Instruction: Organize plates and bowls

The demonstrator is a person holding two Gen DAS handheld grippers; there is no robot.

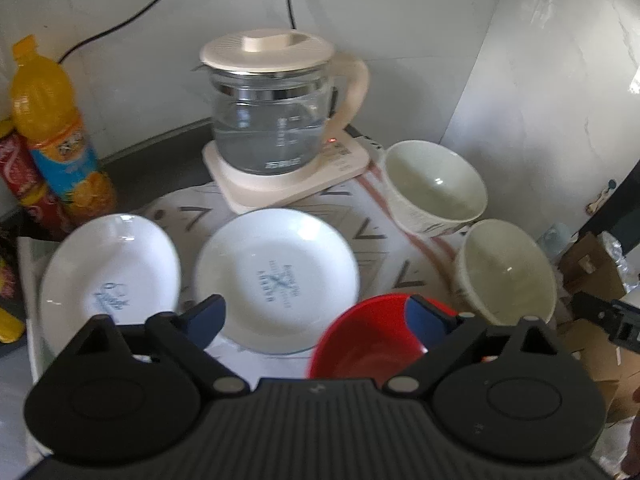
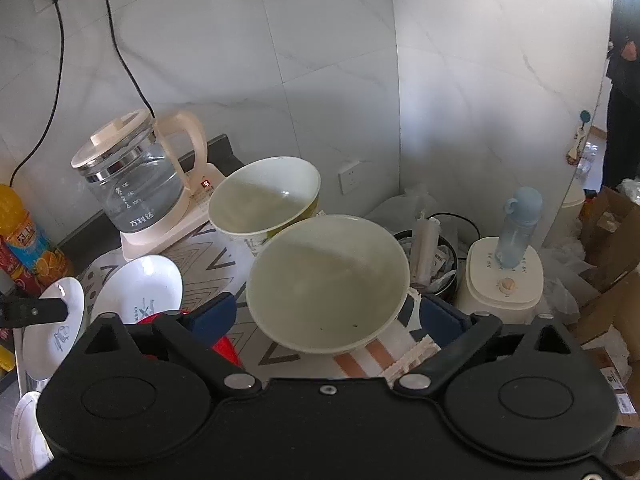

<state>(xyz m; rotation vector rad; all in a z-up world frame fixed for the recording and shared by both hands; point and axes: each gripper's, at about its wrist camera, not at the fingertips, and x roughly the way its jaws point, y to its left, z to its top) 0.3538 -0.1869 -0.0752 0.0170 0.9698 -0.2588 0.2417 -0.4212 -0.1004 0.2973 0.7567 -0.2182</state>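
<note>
**Counter stock: plates, bowls, kettle**

Nearest, left gripper (image 1: 316, 316): fingers spread wide, holding nothing. Its right finger (image 1: 426, 320) stands over the red bowl (image 1: 360, 340), which sits at the near edge of the patterned mat (image 1: 372, 240); contact cannot be told.

Right gripper (image 2: 328, 316): fingers released and wide apart, with the near cream bowl (image 2: 328, 280) between them; whether the pads touch it cannot be told.

Next row, on the mat: centre white plate (image 1: 276, 280) with blue print, flat. Left white plate (image 1: 108, 276), just beside it, tilted. Near cream bowl to the right, upright.

Further back, right: far cream bowl (image 1: 436, 186), upright, close behind the near one.

Far centre: glass kettle (image 1: 276, 108) with cream lid, on its cream base (image 1: 288, 176), the base's near corner lying on the mat.

Far left: orange drink bottle (image 1: 52, 128) upright, red-labelled bottle (image 1: 24, 176) beside it.
</note>
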